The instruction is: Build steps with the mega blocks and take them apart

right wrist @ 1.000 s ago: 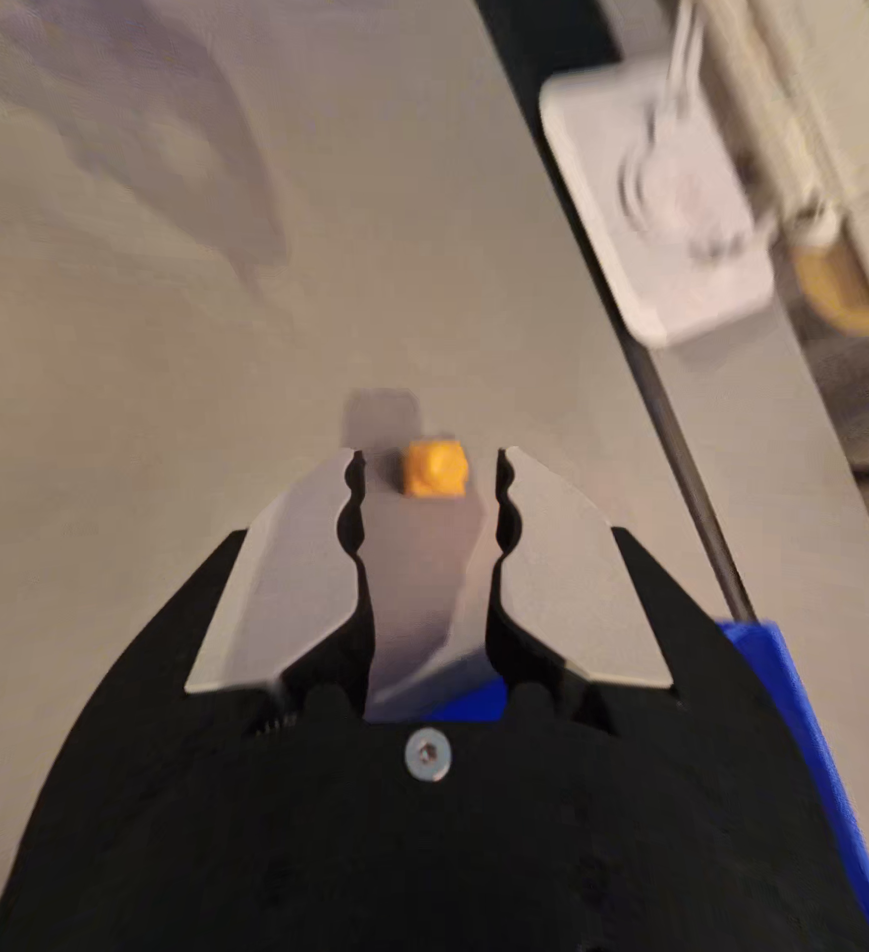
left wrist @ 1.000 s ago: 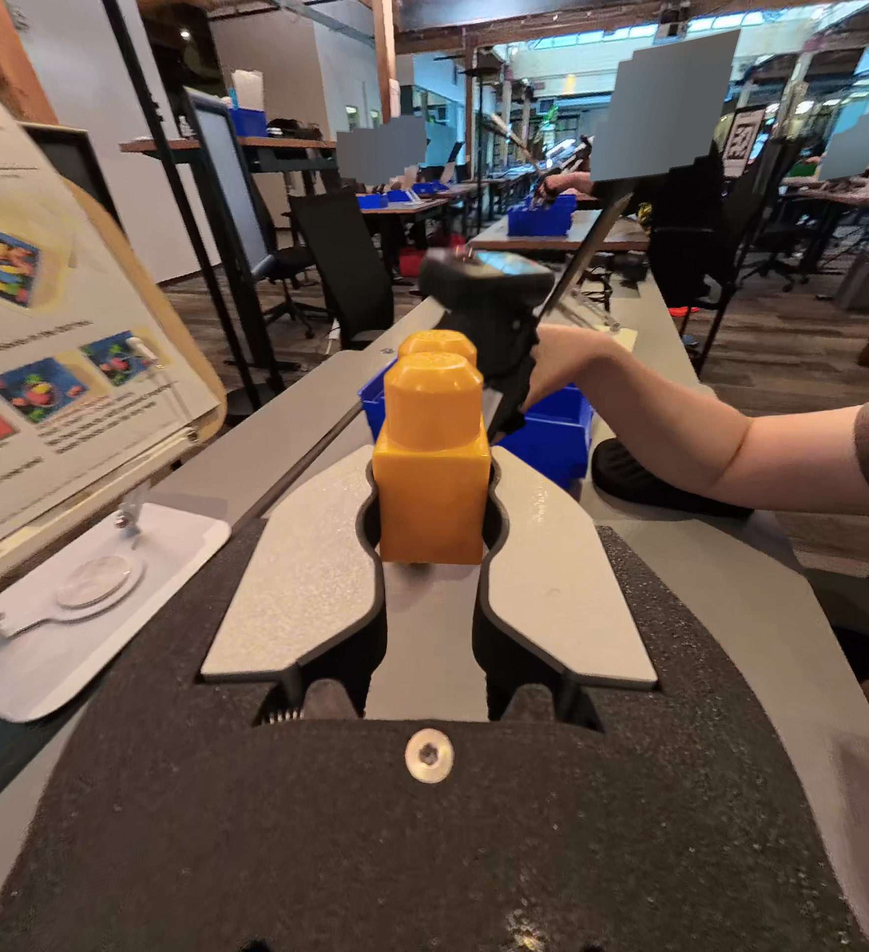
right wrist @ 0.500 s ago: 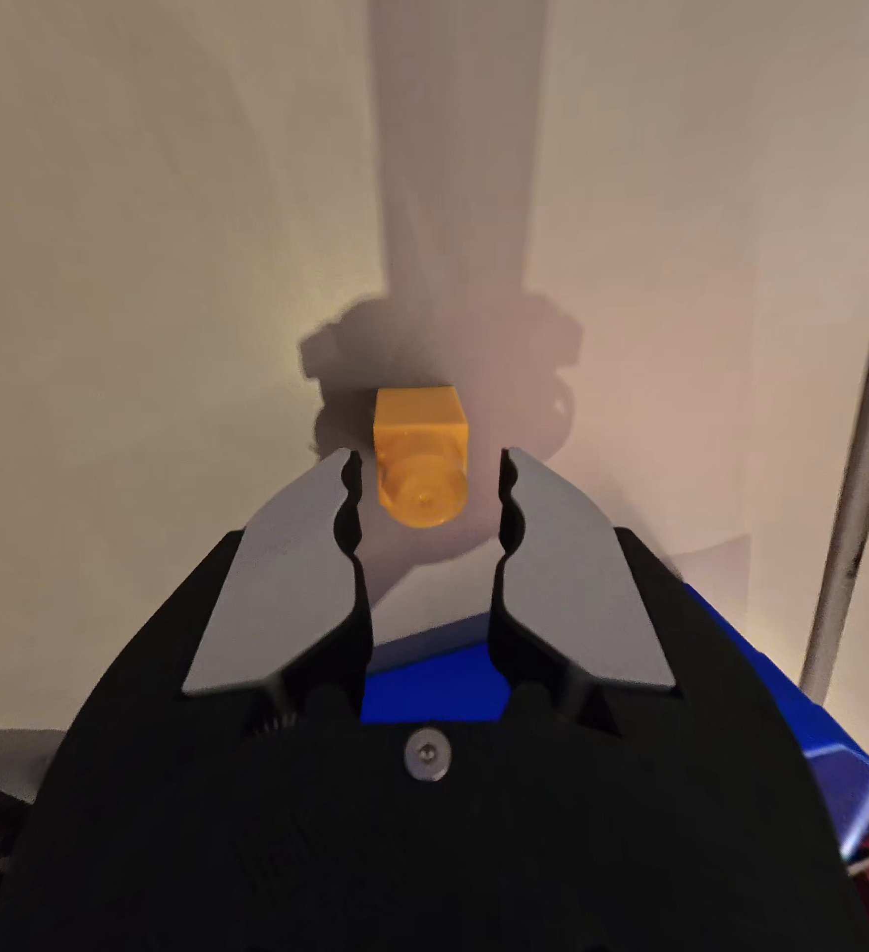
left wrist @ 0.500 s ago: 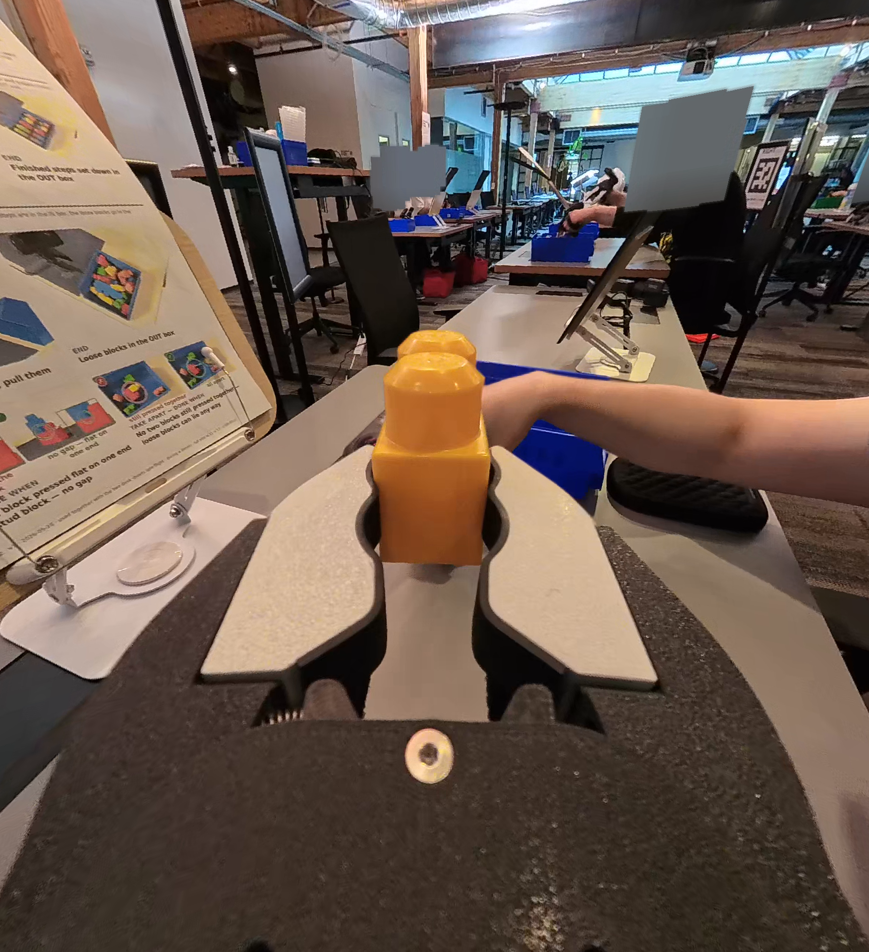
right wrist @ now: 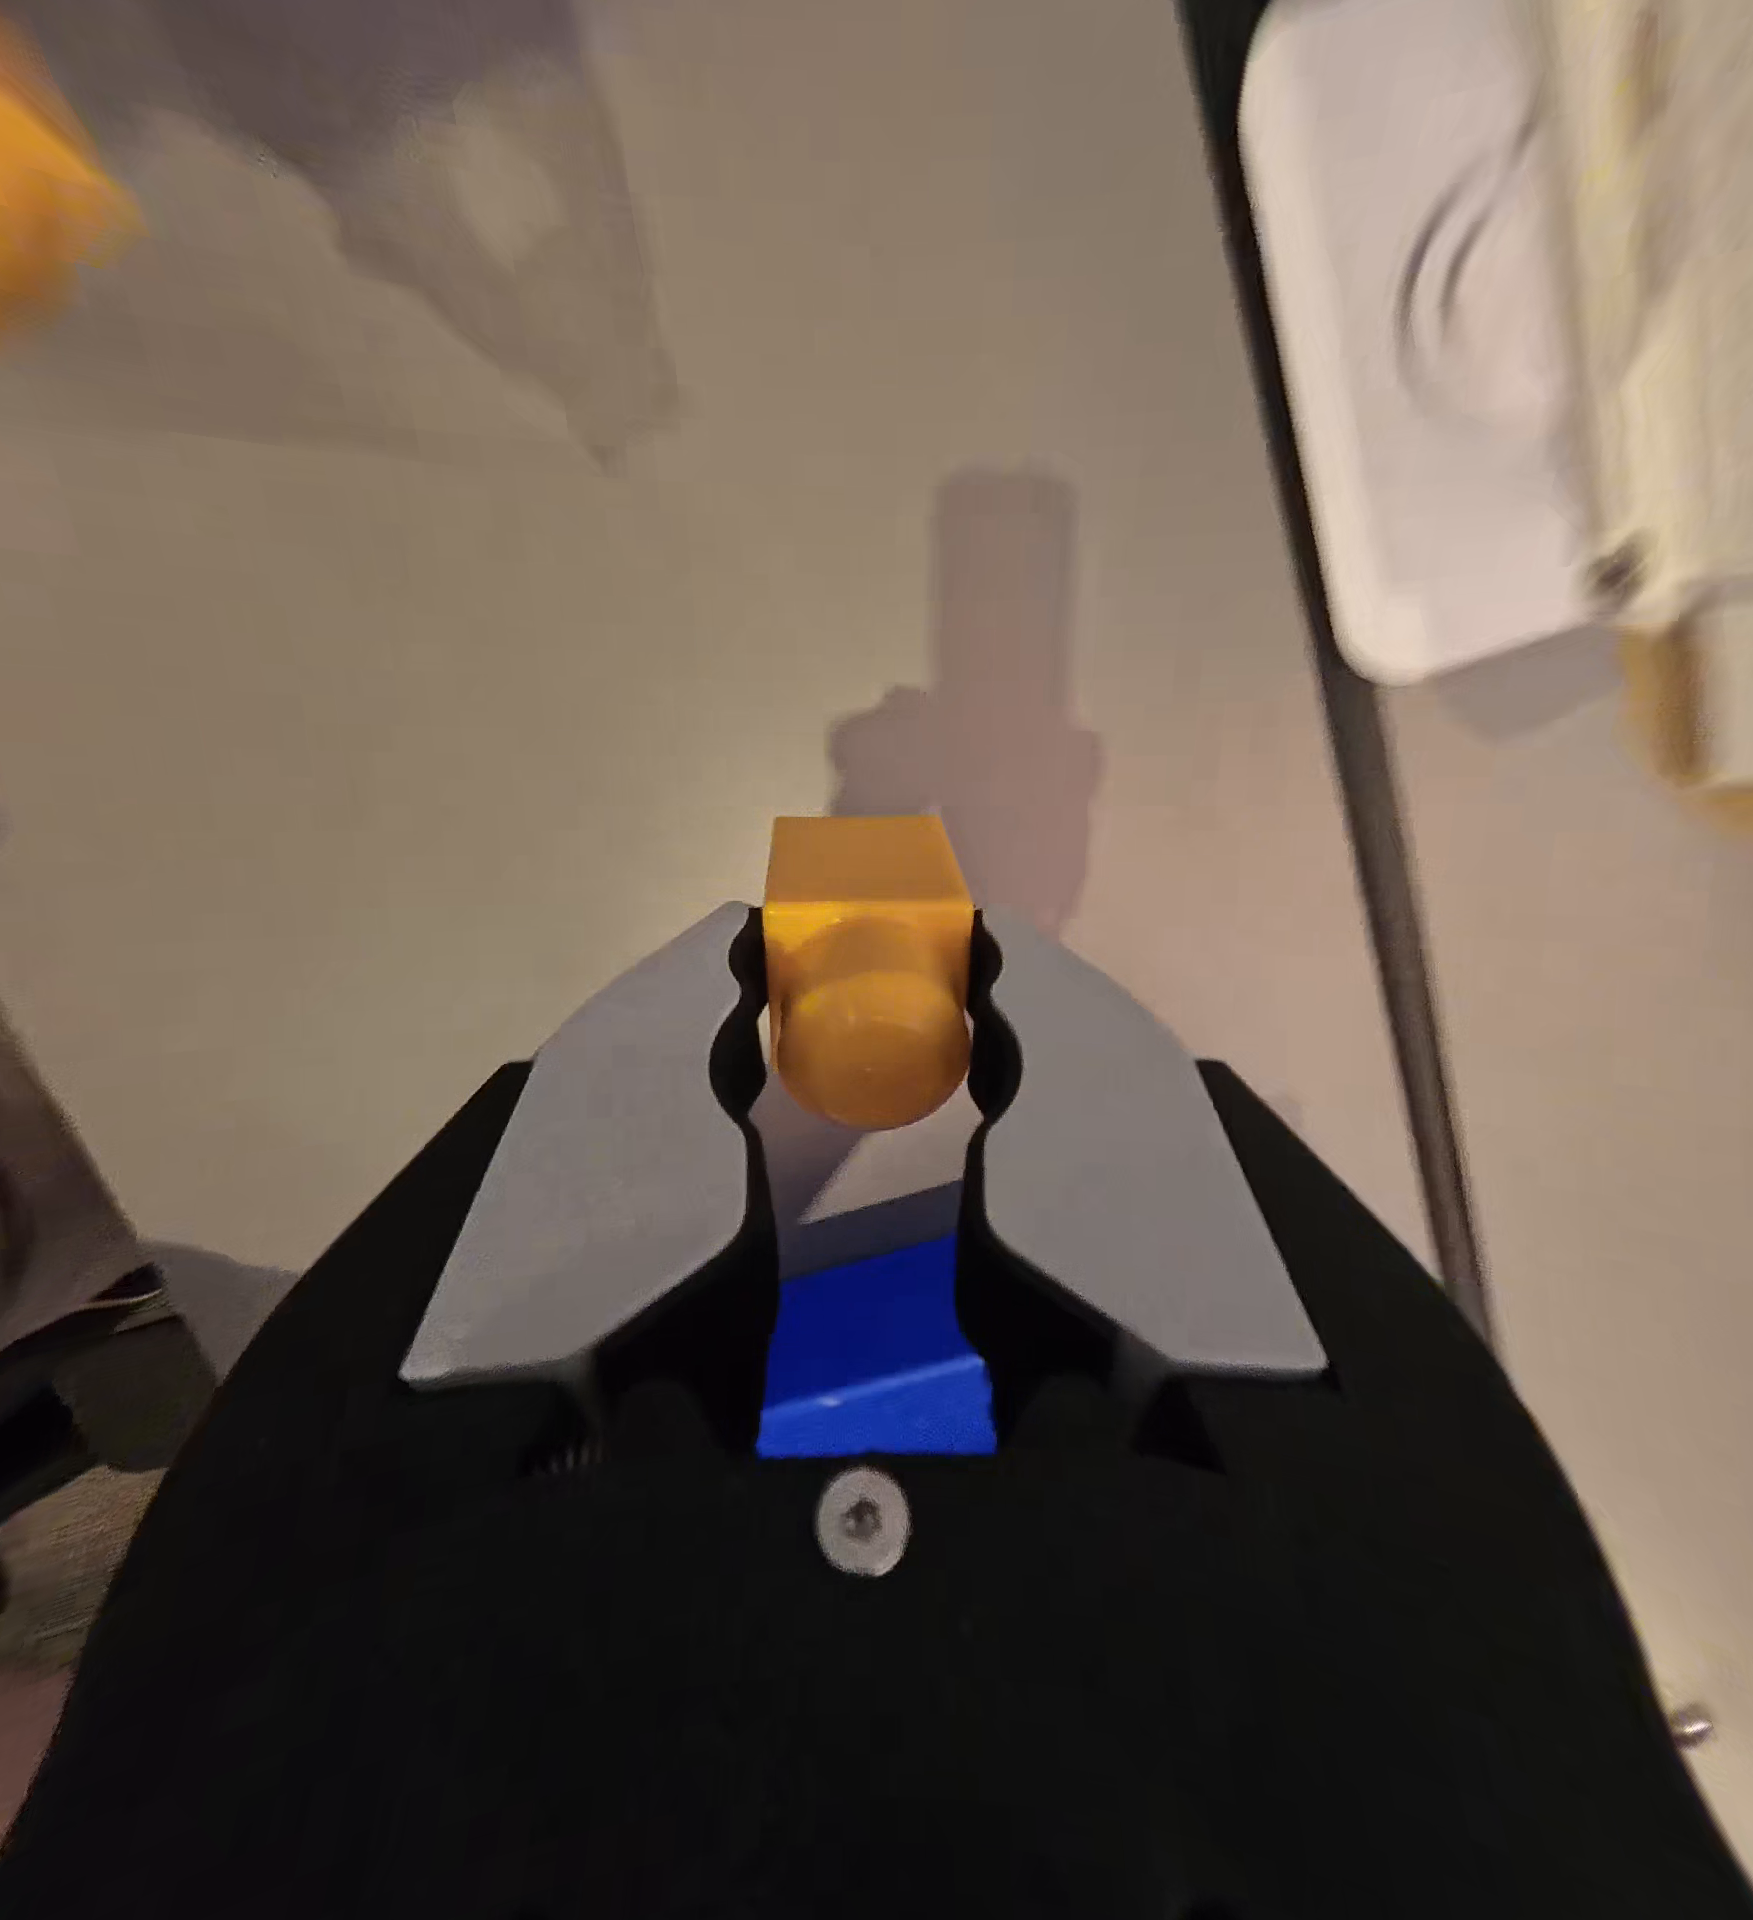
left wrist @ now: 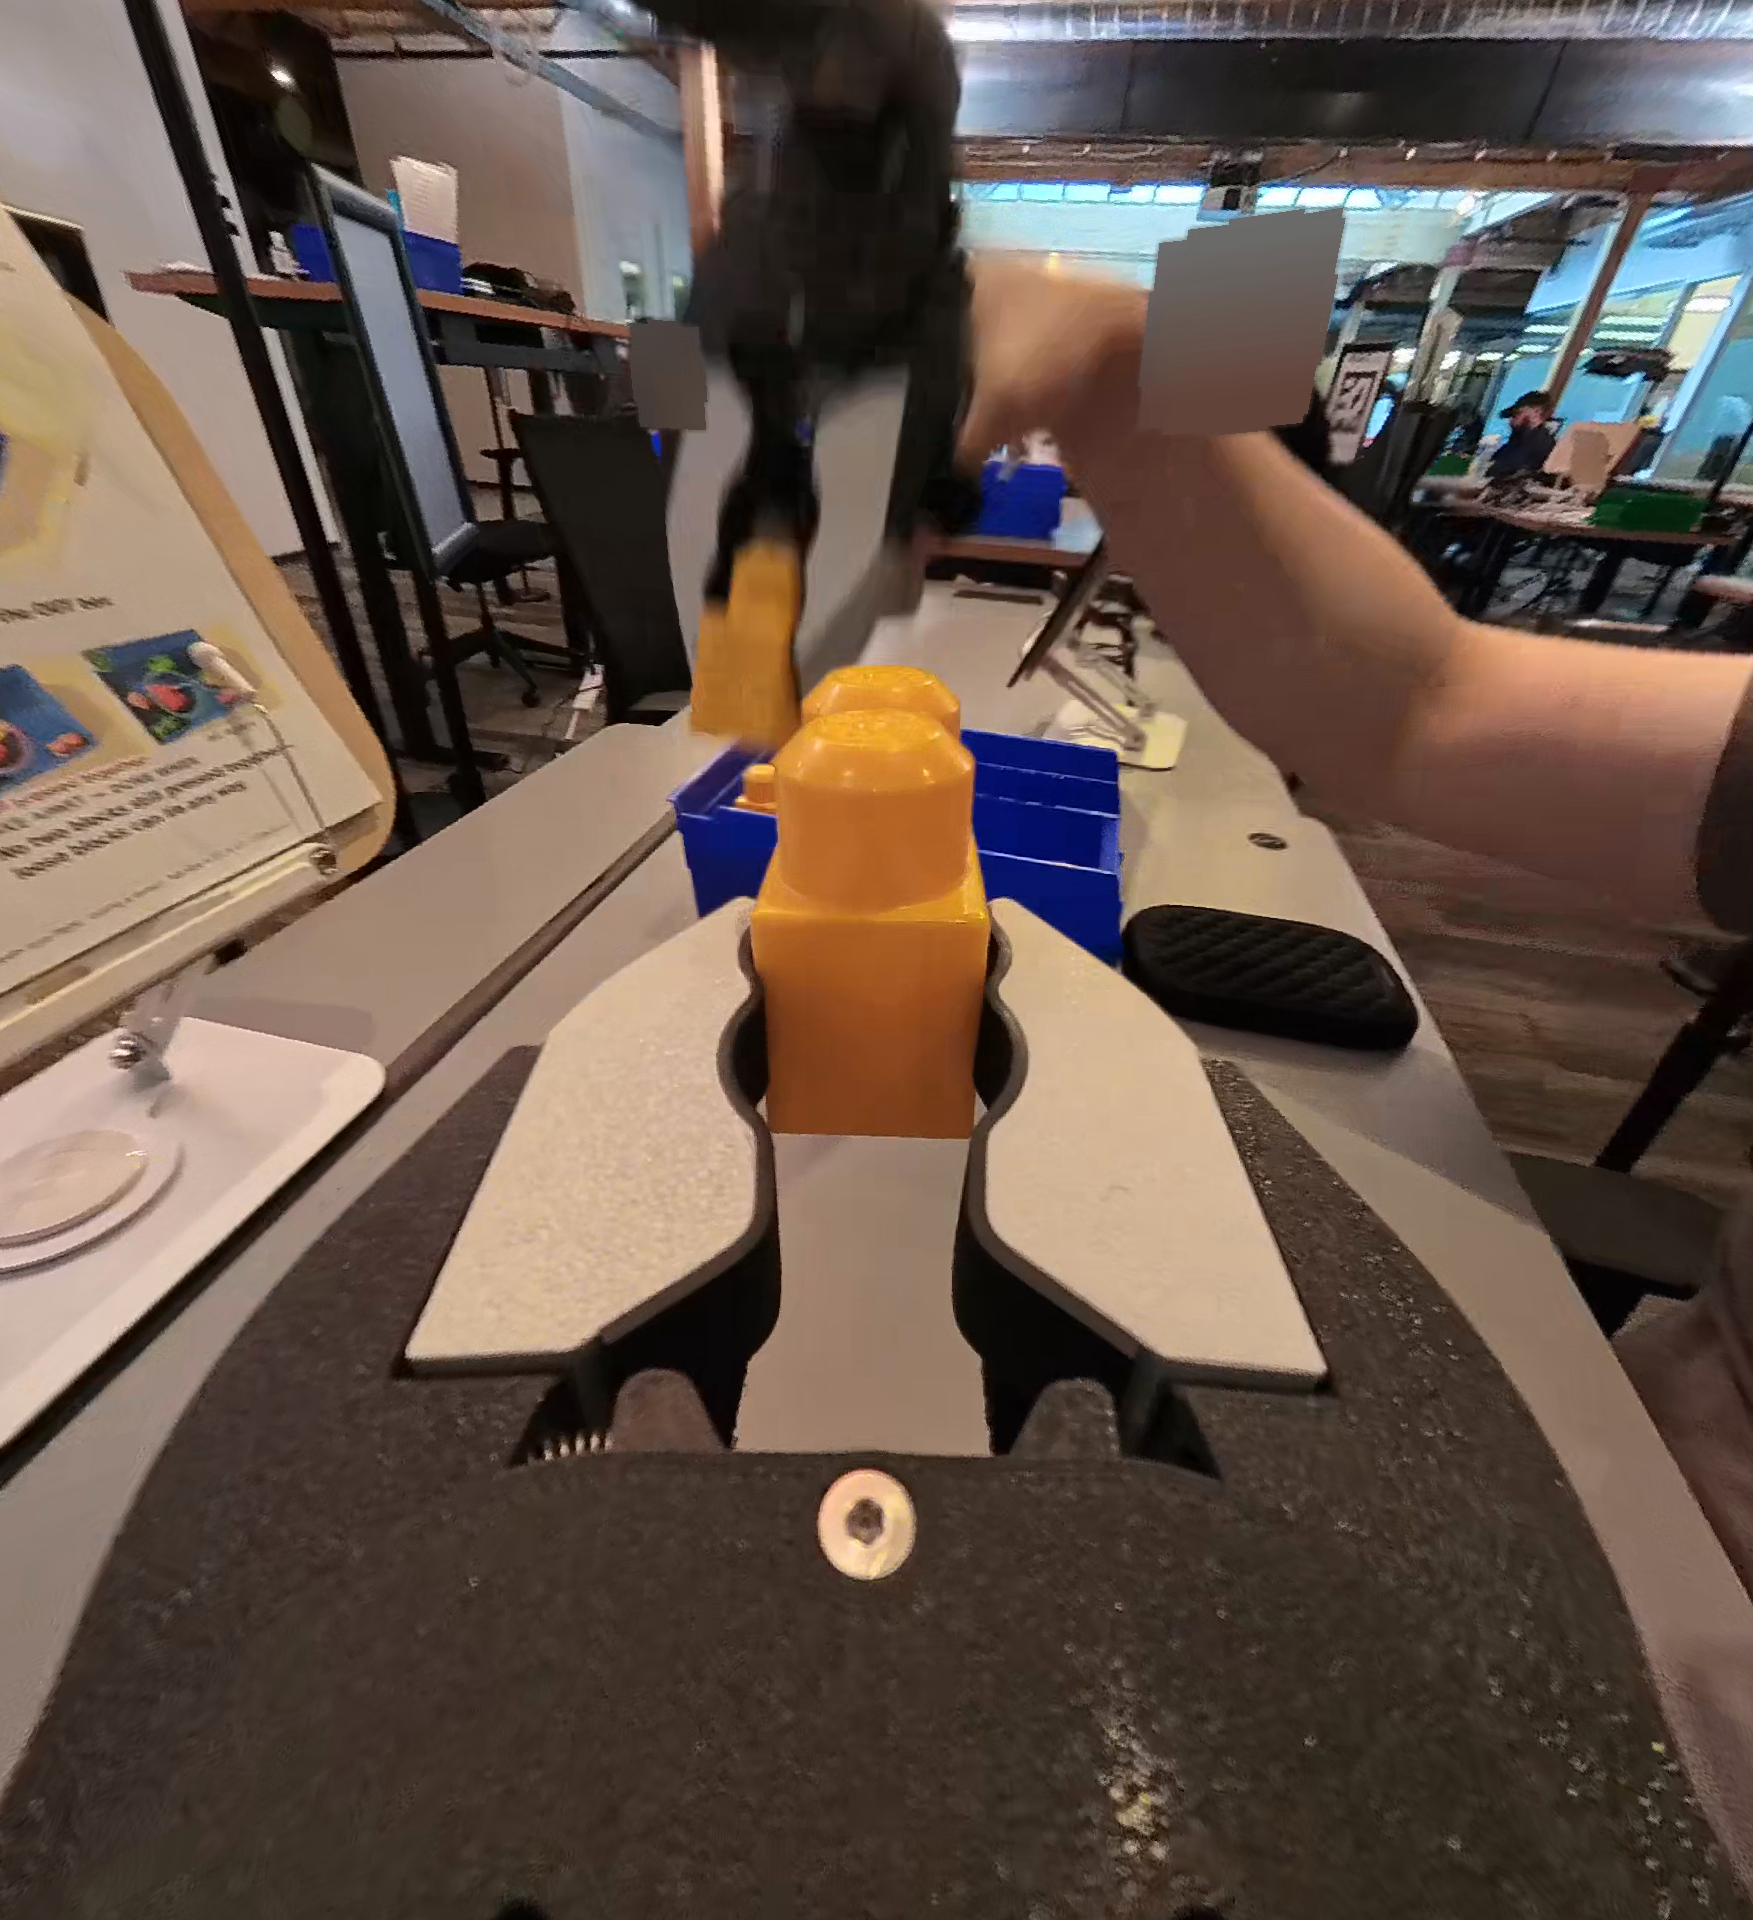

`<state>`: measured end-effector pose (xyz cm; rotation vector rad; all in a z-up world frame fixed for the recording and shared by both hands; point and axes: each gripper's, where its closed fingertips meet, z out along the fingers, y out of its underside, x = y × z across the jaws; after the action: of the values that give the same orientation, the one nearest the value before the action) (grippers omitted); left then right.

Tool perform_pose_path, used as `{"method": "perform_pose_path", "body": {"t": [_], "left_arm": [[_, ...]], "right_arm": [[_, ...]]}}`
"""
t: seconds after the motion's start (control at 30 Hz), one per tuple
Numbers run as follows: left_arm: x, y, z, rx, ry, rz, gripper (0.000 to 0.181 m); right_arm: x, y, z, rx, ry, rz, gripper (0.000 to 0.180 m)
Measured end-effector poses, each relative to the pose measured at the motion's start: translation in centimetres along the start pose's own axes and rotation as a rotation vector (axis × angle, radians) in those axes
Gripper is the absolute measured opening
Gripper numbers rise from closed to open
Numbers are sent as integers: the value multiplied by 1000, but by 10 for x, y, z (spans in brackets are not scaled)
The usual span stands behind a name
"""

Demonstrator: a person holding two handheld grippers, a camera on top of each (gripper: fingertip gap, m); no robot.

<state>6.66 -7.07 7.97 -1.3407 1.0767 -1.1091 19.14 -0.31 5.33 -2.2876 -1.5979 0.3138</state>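
Left gripper clamped on two-stud orange block, upright. Right gripper clamped on one-stud orange block above grey table.

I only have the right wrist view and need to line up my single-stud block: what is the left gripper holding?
Observer: The left gripper is shut on a two-stud orange block, held with its studs up.
Operator: Where is my block relative to it?
Observer: Your single-stud block hangs just up and left of the far stud; blur hides whether they touch.
Operator: Anything behind them?
Observer: A blue bin sits behind them, with an orange piece showing inside its left end.
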Motion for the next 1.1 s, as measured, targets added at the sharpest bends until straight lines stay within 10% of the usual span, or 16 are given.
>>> {"method": "perform_pose_path", "body": {"t": [0.2, 0.63, 1.1], "left_arm": [[6, 6, 10, 2, 37, -37, 36], [19, -7, 9, 43, 95, -77, 36], [25, -13, 13, 142, 156, -183, 36]], "right_arm": [[-67, -86, -89, 63, -117, -227, 37], [-107, -101, -40, -249, -162, -315, 37], [-113, -100, -31, -210, -222, -256, 37]]}}
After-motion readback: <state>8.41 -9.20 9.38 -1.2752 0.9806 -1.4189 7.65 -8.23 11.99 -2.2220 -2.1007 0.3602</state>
